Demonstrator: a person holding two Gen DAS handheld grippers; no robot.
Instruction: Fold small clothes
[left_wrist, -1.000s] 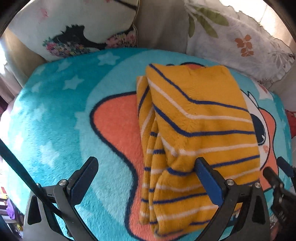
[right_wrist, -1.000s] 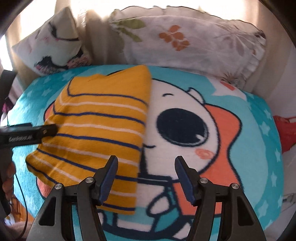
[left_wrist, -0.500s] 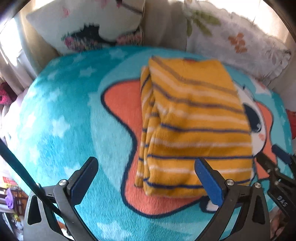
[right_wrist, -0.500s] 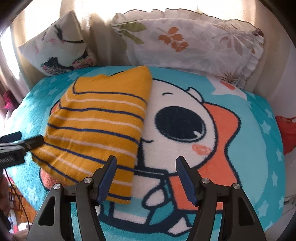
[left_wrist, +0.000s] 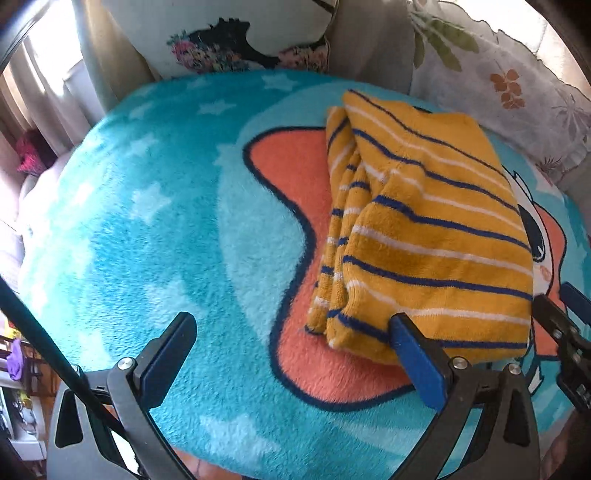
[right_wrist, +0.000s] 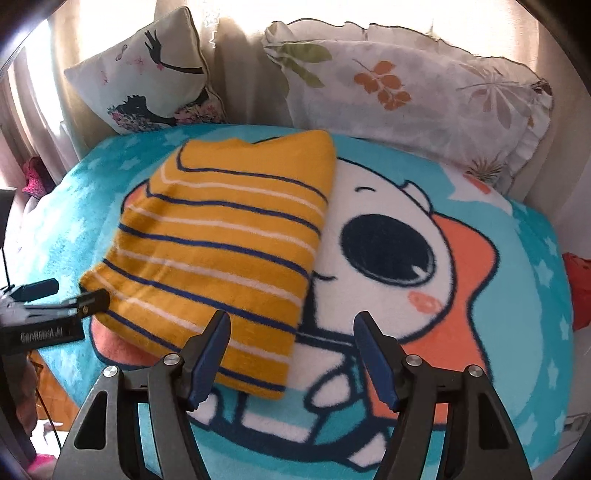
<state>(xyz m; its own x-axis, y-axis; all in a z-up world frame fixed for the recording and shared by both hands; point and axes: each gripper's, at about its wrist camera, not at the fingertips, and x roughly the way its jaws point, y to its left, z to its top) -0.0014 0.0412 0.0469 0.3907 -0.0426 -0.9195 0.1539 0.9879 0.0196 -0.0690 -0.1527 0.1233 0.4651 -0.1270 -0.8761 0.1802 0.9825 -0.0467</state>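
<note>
A folded yellow garment with blue and white stripes (left_wrist: 424, 236) lies on a turquoise cartoon blanket (left_wrist: 147, 229). It also shows in the right wrist view (right_wrist: 221, 243). My left gripper (left_wrist: 295, 350) is open and empty, just in front of the garment's near edge, its right finger (left_wrist: 417, 358) against the fold. My right gripper (right_wrist: 291, 350) is open and empty at the garment's near right corner. The left gripper shows in the right wrist view (right_wrist: 55, 299) at the garment's left edge. The right gripper's tips show in the left wrist view (left_wrist: 565, 314).
Two pillows lean against the back: a white one with a dark figure print (right_wrist: 147, 81) and a leaf-print one (right_wrist: 406, 88). The blanket (right_wrist: 480, 295) drops off at the near edge. A red item (right_wrist: 580, 280) lies at the far right.
Both grippers have drawn back toward me and away from the garment. The left gripper no longer reaches over the garment's near edge. The garment lies still, folded.
</note>
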